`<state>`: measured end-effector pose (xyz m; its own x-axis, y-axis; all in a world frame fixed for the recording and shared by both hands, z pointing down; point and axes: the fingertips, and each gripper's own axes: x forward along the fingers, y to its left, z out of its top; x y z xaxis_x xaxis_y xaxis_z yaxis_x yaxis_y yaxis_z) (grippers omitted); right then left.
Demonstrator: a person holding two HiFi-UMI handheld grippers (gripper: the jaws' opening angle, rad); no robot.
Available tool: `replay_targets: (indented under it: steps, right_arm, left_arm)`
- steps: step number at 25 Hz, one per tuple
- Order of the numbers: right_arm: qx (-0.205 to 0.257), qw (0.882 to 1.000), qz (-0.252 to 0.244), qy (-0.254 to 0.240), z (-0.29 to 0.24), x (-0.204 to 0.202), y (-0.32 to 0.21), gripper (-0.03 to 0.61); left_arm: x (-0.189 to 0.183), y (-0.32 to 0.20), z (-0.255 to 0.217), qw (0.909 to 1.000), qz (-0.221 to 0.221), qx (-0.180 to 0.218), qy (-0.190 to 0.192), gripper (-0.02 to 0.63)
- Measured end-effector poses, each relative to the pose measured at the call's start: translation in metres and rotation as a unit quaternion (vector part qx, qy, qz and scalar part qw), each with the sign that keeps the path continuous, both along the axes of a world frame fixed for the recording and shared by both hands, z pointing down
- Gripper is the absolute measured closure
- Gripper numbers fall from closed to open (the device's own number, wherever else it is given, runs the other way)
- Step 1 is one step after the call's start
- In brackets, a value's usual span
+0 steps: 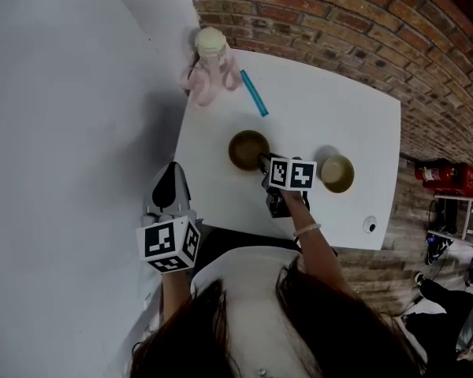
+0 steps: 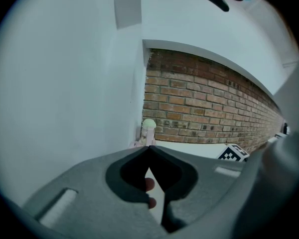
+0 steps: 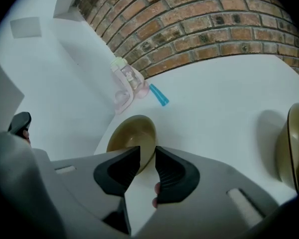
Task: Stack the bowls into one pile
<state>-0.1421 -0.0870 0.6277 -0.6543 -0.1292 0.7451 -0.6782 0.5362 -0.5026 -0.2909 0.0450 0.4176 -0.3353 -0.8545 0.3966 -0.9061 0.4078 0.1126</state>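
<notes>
At nine o'clock from the second bowl (image 1: 337,173) on the worktop (image 1: 331,101), the right claw (image 3: 147,151) is hovering, jaws apart, at the near rim of the first bowl (image 3: 132,138). The left claw (image 2: 148,148) is hanging closed and empty. A too shallow pinch is probably risking a slipping or tipping bowl.

No legible text, brand, number; only black-white square markers on left cube (image 1: 170,243), right cube (image 1: 292,173).

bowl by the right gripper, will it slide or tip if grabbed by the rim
The bowl looks rigid and glossy, so it should keep its shape but may slip in a grip. On the smooth white table a push would likely slide it. Held by one side of the rim, it could tilt.
</notes>
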Motion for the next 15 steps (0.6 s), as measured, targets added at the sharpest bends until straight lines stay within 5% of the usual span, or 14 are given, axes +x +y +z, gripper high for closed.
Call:
replay_targets:
  steps: [15]
  right_arm:
    - [-0.001,1.0,0.011,0.026,0.0086,-0.0005,-0.0004,0.557]
  left_arm:
    - [-0.0055,0.0072,-0.0016,0.9999,-0.012,-0.007,-0.004,0.614]
